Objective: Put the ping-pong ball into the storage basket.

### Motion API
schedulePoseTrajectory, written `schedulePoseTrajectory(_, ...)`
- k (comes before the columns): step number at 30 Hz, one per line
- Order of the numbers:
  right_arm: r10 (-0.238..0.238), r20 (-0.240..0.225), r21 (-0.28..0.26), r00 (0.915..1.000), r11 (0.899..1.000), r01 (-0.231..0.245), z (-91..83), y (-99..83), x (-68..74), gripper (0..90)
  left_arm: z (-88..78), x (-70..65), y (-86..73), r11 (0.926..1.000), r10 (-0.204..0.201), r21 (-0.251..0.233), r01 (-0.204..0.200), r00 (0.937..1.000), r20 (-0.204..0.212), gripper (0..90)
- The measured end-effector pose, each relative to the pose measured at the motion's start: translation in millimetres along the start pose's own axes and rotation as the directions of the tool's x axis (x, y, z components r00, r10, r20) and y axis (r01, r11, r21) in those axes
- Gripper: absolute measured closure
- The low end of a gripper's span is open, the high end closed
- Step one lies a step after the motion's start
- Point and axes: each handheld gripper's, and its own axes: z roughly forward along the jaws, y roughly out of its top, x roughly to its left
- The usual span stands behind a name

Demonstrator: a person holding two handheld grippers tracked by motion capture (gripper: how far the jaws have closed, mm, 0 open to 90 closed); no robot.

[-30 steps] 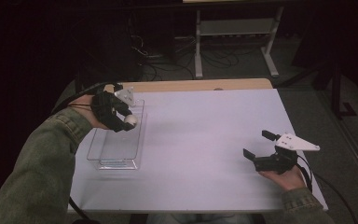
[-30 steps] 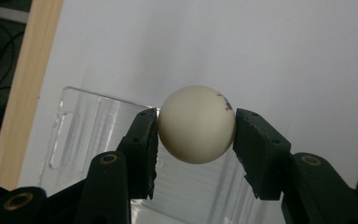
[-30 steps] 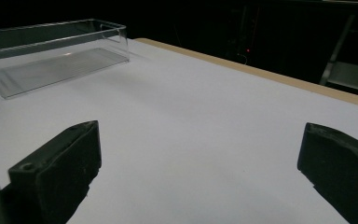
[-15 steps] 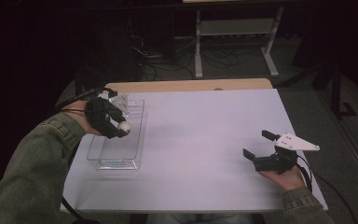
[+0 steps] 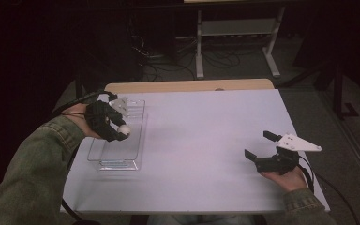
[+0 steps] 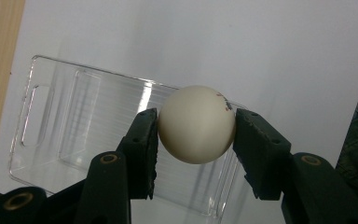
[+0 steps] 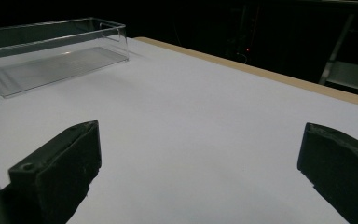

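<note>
Both sleeves (image 5: 33, 173) olive-green, coarse woven fabric, cuffed at the wrists. Left claw (image 6: 196, 135) black, blocky jaw pads with ribbed inner faces and small holes; brass-coloured screws (image 6: 108, 158) at the jaw arms. Black cable (image 5: 77, 101) off its back. Right claw (image 5: 260, 147) black too, pale grey three-cornered plate (image 5: 300, 142) with dark dots on top, black cable looping behind.

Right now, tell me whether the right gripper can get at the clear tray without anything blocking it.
Probably yes. The right gripper sits open and empty, with bare table between it and the clear tray. Only the left gripper, holding the white ball over the tray, might crowd it.
</note>
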Motion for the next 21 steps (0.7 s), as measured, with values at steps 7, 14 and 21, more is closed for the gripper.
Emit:
schedulePoseTrajectory(7,0.001,-0.002,0.001,1.0,1.0,-0.001,0.2,-0.1,-0.1,0.0,10.4,-0.3,0.3,0.9999,0.004,0.016,-0.004,1.0,0.002,50.7)
schedulePoseTrajectory(14,0.002,-0.004,0.004,1.0,1.0,-0.002,0.0,0.1,0.7,0.0,19.2,-1.5,0.5,0.9999,0.007,0.014,-0.007,0.9999,0.015,50.7)
schedulePoseTrajectory(21,-0.002,-0.005,0.004,1.0,1.0,0.002,0.2,0.1,1.2,0.0,31.9,-3.1,-7.1,0.9998,-0.008,0.018,0.007,0.9995,0.031,50.7)
